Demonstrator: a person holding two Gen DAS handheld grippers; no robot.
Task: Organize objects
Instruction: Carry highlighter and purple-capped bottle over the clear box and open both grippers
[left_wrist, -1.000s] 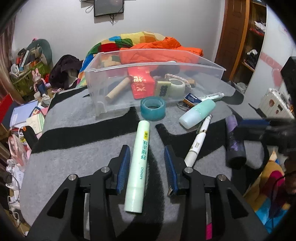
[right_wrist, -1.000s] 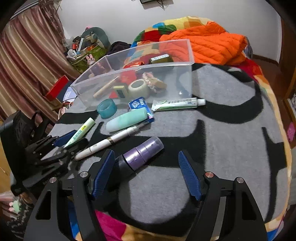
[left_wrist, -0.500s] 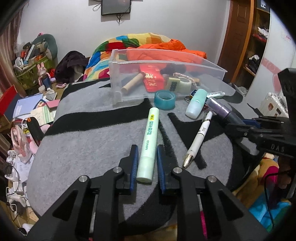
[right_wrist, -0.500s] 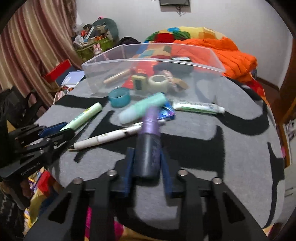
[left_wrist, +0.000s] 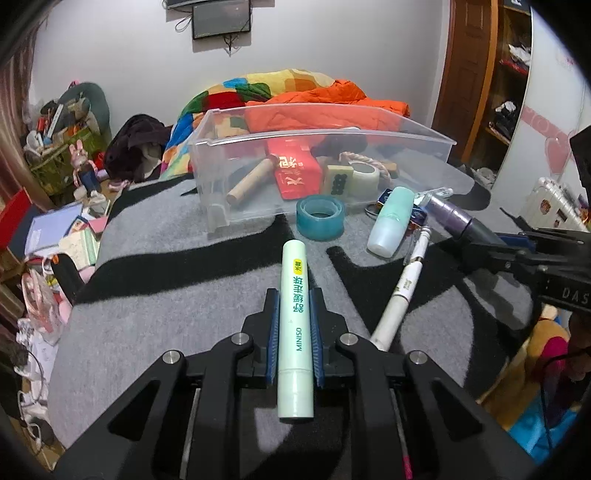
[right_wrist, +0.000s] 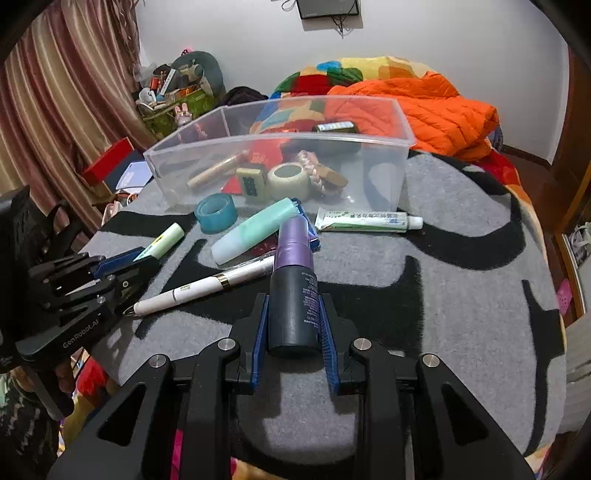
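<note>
Your left gripper (left_wrist: 294, 325) has its fingers clamped on the pale green tube (left_wrist: 295, 328), which runs lengthwise between the blue pads, its far end pointing toward the bin. Your right gripper (right_wrist: 294, 321) grips the dark bottle with the purple cap (right_wrist: 293, 288) by its black body, cap end away from you; both sets of fingers have just been closing, each with its thing between them.

Just beyond, on the grey-and-black blanket (right_wrist: 461, 295), a white pen (right_wrist: 207, 286) lies slantwise between the two grippers. Past it rests a mint-coloured bottle (right_wrist: 255, 230) on its side, over a blue packet (right_wrist: 301, 212) that it partly hides. A teal tape roll (left_wrist: 320, 217) sits near the clear plastic bin (left_wrist: 236, 206), just in front of its near wall, and a white toothpaste tube (right_wrist: 367, 220) lies along that wall further to the right.

Inside the bin you can see a wooden stick (left_wrist: 249, 181), a red box (left_wrist: 297, 171), a mahjong-style tile (left_wrist: 338, 181) and a pale tape roll (left_wrist: 364, 177). Behind the bin is an orange quilted jacket (right_wrist: 424, 110) on colourful bedding.
</note>
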